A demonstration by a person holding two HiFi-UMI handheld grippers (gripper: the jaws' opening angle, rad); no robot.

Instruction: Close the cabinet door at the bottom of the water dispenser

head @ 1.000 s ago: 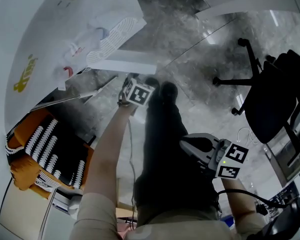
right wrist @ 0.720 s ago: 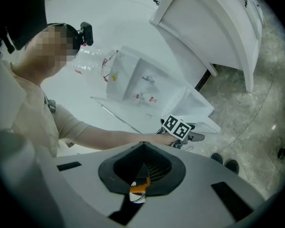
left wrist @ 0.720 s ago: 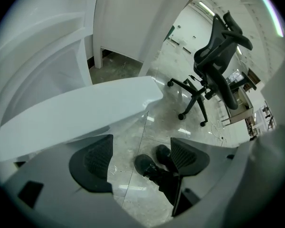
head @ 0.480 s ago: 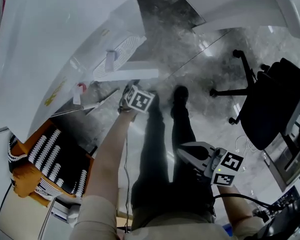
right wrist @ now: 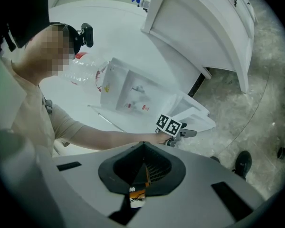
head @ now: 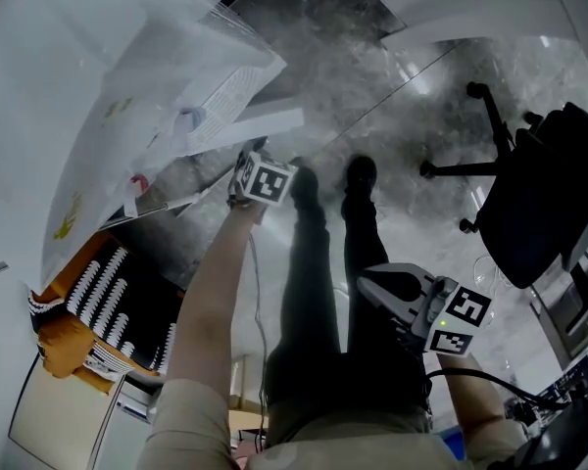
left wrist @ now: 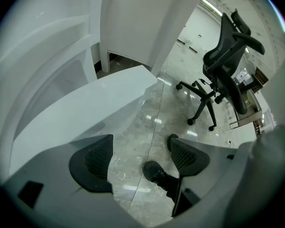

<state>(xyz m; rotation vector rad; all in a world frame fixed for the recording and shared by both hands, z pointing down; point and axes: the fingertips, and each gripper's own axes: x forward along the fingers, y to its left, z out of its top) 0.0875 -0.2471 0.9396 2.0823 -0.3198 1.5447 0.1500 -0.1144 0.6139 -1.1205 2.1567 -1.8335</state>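
Left gripper at the edge of the white cabinet door.
Its jaws are wide apart, with nothing between them. The right gripper is pressed closed, holding nothing.

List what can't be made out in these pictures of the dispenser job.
Contact between left gripper and cabinet door: head view, its marker cube covers the jaws; left gripper view, the door edge runs behind the jaw.
Print on the dispenser front: right gripper view, too small.
Right side of the chair: head view, cut off by the picture's edge.
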